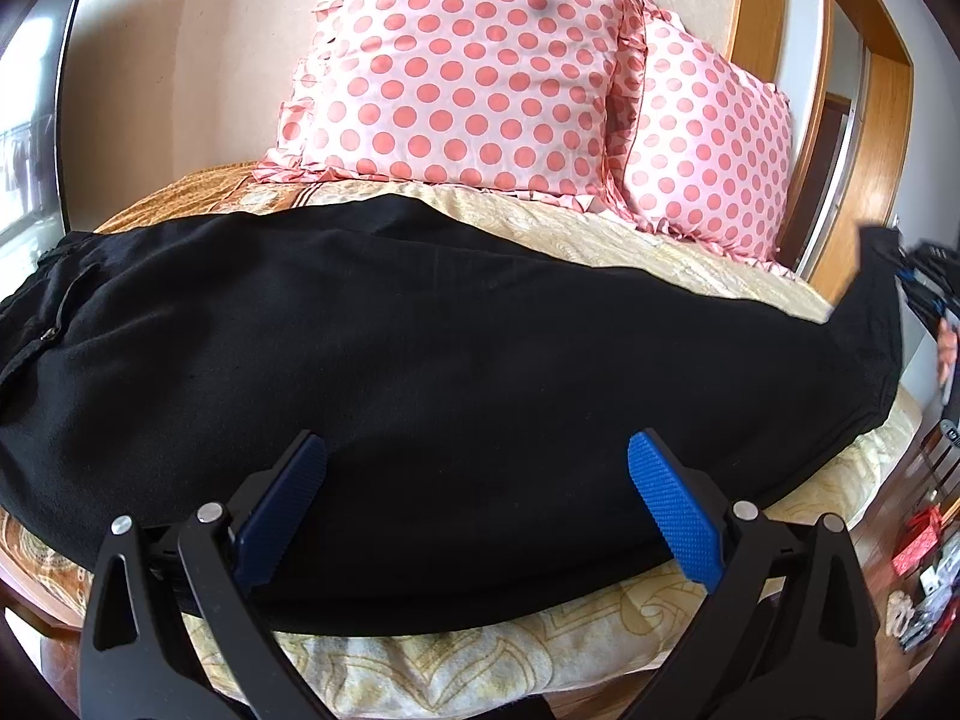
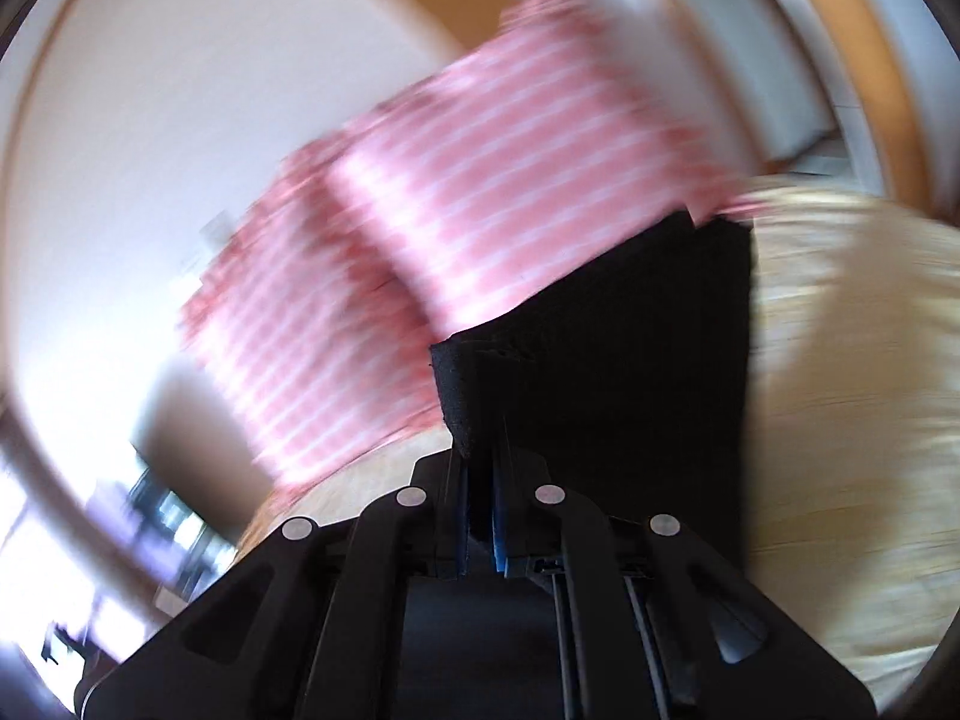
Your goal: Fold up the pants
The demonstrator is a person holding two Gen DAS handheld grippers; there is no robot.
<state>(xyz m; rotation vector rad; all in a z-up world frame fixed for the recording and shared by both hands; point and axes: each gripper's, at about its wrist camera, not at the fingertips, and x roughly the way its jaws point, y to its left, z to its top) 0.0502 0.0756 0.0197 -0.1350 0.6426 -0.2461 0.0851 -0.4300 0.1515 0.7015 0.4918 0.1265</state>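
- I am in a bedroom of a home.
- In front of me is a bed (image 1: pixel 600 654) under a yellow patterned bedspread.
- Two pink polka-dot pillows (image 1: pixel 480 72) lean against the cream wall (image 1: pixel 180 60).
- A wooden door frame (image 1: pixel 888 96) stands at the right.

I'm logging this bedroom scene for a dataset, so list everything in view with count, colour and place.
pants: one, black, spread across the bed, one end lifted at right
pillows: two, pink with red dots, against the wall
bedspread: one, cream and gold, under the pants
door frame: wooden, at right
clutter: several small items, red and white, lower right
left gripper: blue fingers open, over the pants
right gripper: shut on the pants' end
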